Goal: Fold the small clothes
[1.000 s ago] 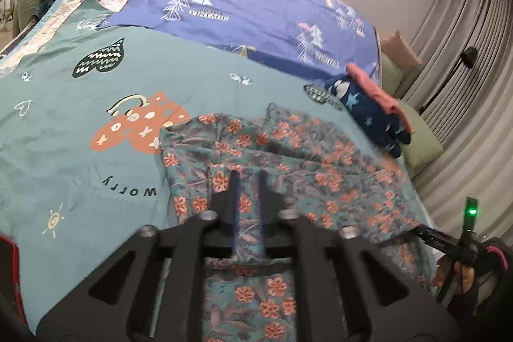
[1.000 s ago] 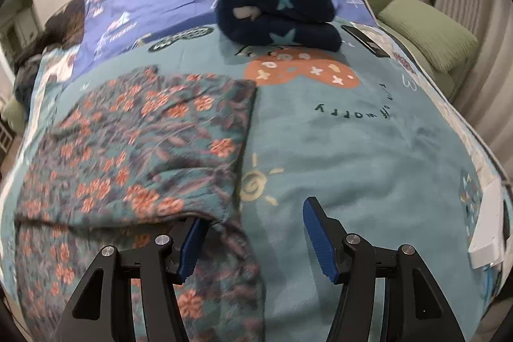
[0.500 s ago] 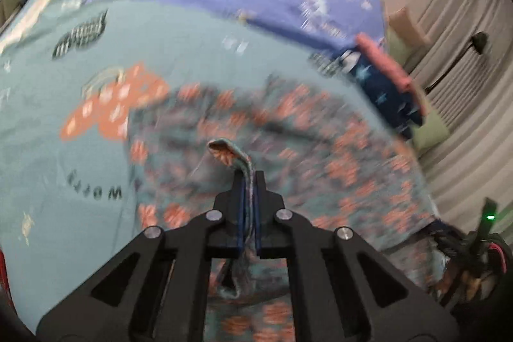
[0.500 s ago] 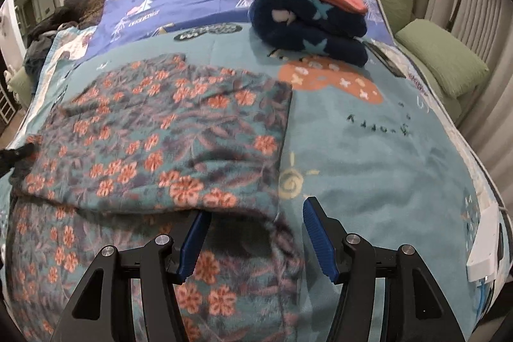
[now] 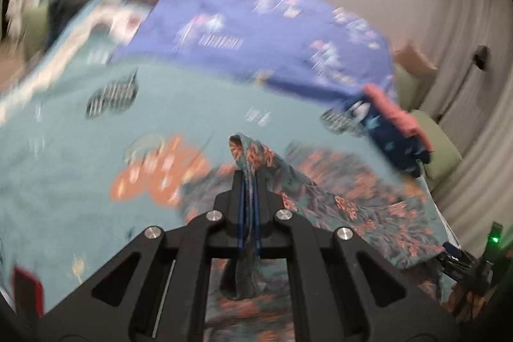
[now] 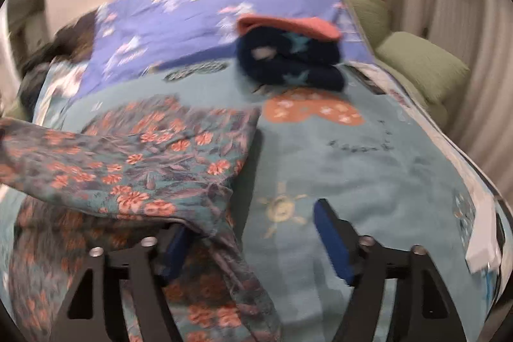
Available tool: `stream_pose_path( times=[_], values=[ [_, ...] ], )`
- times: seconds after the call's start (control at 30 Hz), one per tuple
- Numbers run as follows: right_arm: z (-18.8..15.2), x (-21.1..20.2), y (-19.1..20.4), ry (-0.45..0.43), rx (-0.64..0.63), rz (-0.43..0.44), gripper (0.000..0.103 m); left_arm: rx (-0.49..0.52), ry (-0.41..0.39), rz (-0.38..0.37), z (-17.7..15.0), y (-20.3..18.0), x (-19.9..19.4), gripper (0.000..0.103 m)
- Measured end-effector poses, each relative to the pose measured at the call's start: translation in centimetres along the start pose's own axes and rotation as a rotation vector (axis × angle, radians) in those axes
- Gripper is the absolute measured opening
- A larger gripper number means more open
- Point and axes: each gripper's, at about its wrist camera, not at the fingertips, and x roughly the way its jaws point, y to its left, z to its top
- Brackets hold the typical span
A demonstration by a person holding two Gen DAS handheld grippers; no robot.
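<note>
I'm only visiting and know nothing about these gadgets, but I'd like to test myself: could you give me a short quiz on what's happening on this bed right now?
1. True or false: the left gripper is pinching a bunched edge of the floral garment.
2. Which items lie folded and stacked near the green pillows?
A. white towels
B. navy star-print fleece with a coral piece on top
C. striped socks
3. Fill in: the right gripper has its jaws spread and ____, gripping nothing.

Key: 1 true; 2 B; 3 opening.
</note>
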Motion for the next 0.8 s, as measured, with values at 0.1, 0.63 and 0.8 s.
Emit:
stream_pose_path(
  times=[0.1, 0.63, 0.8],
  values=[
    [-0.2, 1.3, -0.2, 0.063, 0.053, 0.025, 0.076, -0.097, 0.1, 0.002, -2.3, 2.9, 2.7, 0.006],
    [-0.3, 3.5, -2.6, 0.1, 0.173, -0.182, 0.088, -0.063, 0.149, 0.041, -3.9, 3.0, 3.7, 0.006],
    [-1.4, 2.3, -4.1, 0.153, 0.147, -0.137, 0.09, -0.063, 0.155, 0.025, -4.1, 3.0, 3.5, 0.007]
  ],
)
